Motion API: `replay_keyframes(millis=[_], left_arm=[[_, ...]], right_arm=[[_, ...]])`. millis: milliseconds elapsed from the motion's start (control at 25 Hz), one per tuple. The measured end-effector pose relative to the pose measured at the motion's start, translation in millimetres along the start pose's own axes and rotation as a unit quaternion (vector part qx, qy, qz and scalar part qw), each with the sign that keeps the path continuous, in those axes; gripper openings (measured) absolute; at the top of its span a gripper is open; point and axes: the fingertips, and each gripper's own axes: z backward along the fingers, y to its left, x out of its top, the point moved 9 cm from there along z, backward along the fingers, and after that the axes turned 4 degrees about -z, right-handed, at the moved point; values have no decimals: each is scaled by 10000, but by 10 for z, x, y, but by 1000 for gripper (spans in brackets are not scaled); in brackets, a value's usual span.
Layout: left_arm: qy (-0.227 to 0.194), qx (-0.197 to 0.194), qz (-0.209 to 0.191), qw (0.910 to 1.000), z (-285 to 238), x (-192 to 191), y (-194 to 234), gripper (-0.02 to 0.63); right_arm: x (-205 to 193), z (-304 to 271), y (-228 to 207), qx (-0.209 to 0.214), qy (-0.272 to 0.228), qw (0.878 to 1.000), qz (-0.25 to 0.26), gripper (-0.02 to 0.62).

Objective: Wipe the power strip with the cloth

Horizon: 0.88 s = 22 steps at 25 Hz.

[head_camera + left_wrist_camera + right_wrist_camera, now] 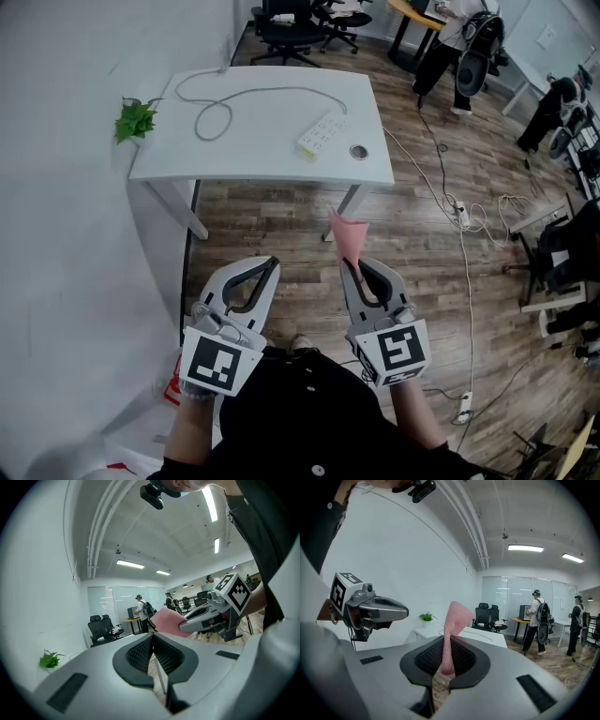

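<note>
Cloth: A small pink knitted cloth (348, 234) is carried at the lower centre of the head view. It is judged light, soft and easily crumpled. It stands up from the jaws in a folded peak, so some body is suggested.
Hold on cloth: It is pinched at its lower end, and most of the fabric is left free above the pads. That free flap is judged the part to be pressed flat for wiping.
Power strip: A long white plastic power strip (322, 134) lies flat on the white rectangular desk (187, 159), upper centre of the head view. It sits near the desk's lower right corner, just beside a round grey grommet (359, 151). Its grey cable (217, 111) is looped away toward the upper left.
Handling of strip: It is judged rigid and light, and likely to slide on the smooth top under a wipe. One end could be steadied by the free tool.
Right tool: The right tool (352, 267) is clenched on the cloth, which is seen rising between the ribbed pads in the right gripper view.
Left tool: The left tool (272, 264) is closed on nothing; its pad tips are seen meeting in the left gripper view.
Pose: Both tools are held side by side close to the body. They are above the wooden floor (281, 220), pointed toward the desk and well apart from it.
Progress: Wiping is judged not yet begun.
</note>
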Motion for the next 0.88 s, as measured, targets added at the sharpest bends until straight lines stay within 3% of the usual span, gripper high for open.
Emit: replay_keyframes(millis=[440,880], left_arm=[[110,313,17,9994,-73,112,-313,15],[85,380,-46,9992,-204,127,-533,15]], right_arm=[[-64,130,-262,289,-104,9995,83,49],[-155,213,-463,331,-129,9993,118,49]])
